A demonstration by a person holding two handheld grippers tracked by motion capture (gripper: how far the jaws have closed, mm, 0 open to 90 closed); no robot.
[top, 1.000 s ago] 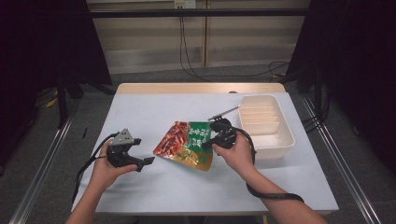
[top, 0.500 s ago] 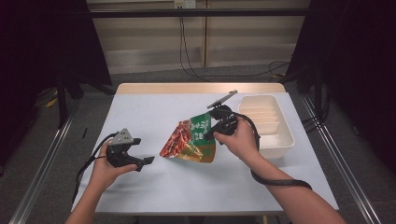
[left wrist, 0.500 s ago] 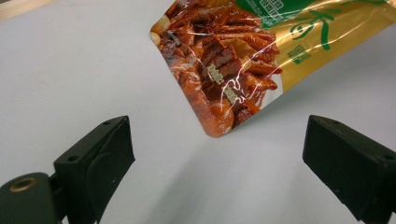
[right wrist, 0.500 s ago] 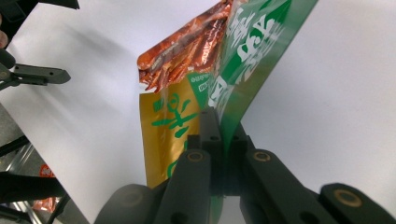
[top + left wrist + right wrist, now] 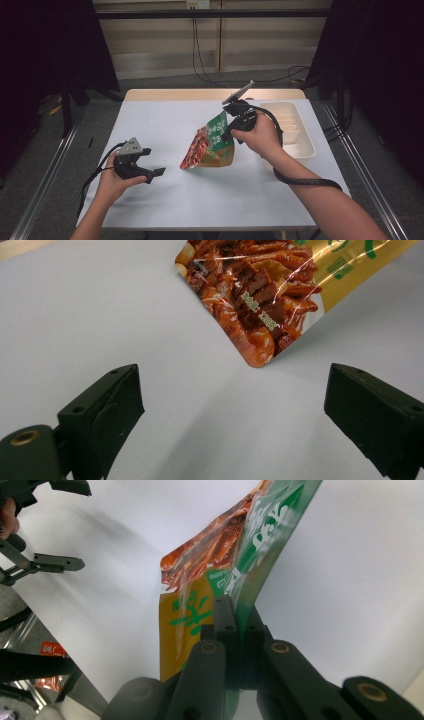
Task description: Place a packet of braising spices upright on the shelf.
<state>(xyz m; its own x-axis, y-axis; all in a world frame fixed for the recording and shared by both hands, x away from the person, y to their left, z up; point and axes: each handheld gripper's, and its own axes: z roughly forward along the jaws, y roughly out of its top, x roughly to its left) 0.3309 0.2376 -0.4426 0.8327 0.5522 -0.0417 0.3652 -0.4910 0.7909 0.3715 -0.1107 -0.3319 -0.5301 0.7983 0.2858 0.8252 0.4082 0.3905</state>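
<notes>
Glossy green-and-orange foil snack pouch [image 5: 212,145], flat a second ago, now hangs lifted off white surface [image 5: 200,200], pinched by right gripper [image 5: 233,131] fingers, likely bound for white tray [image 5: 306,145]. Left gripper [image 5: 152,172] fingers spread, idle.

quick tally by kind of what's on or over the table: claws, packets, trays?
Claws: 2, the left claw open and low over the table, the right claw shut on the snack packet
Snack packets: 1
White trays: 1
Total: 4
</notes>
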